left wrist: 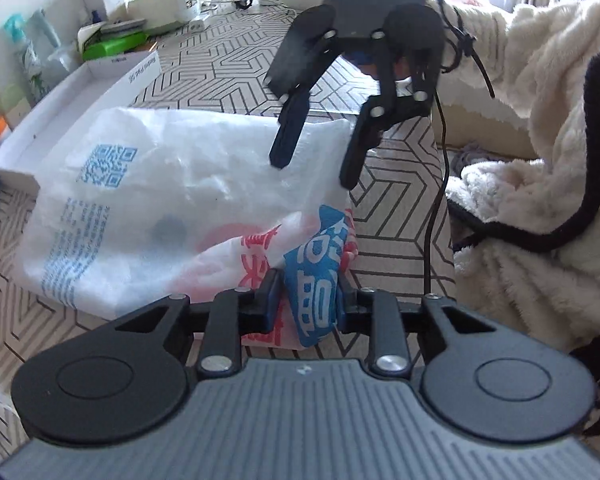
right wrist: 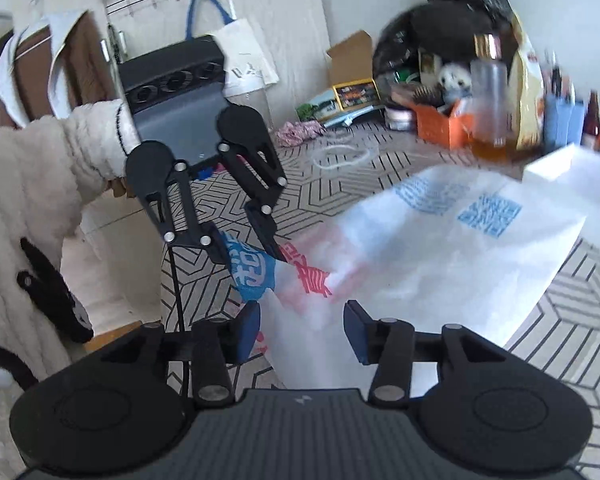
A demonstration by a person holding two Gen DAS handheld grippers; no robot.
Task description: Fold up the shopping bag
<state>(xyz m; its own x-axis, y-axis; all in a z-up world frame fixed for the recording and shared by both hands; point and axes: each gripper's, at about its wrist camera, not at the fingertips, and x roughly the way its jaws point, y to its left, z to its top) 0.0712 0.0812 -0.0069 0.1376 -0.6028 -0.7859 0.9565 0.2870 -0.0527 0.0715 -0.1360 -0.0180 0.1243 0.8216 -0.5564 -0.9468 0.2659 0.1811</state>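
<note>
A white plastic shopping bag [left wrist: 172, 208] [right wrist: 440, 264] with blue and red print lies partly flattened on the patterned table [left wrist: 228, 52] [right wrist: 572, 304]. In the left wrist view my left gripper [left wrist: 307, 298] is shut on a bunched blue-printed end of the bag at its near edge. The right wrist view shows the same grip, with the left gripper [right wrist: 250, 252] lifting that end slightly. My right gripper [left wrist: 312, 172] [right wrist: 302, 328] is open just over the bag's right part. White plastic lies below and between its fingers without being pinched.
A shallow white box [left wrist: 72, 100] [right wrist: 560, 164] borders the bag's far side, with a green box [left wrist: 112, 46] and clutter behind it. An orange basket [right wrist: 440, 124] and a clear bottle [right wrist: 490, 108] stand at the table's back. A person's fluffy white sleeve [left wrist: 540, 160] [right wrist: 40, 184] and a black cable [left wrist: 440, 200] are close by.
</note>
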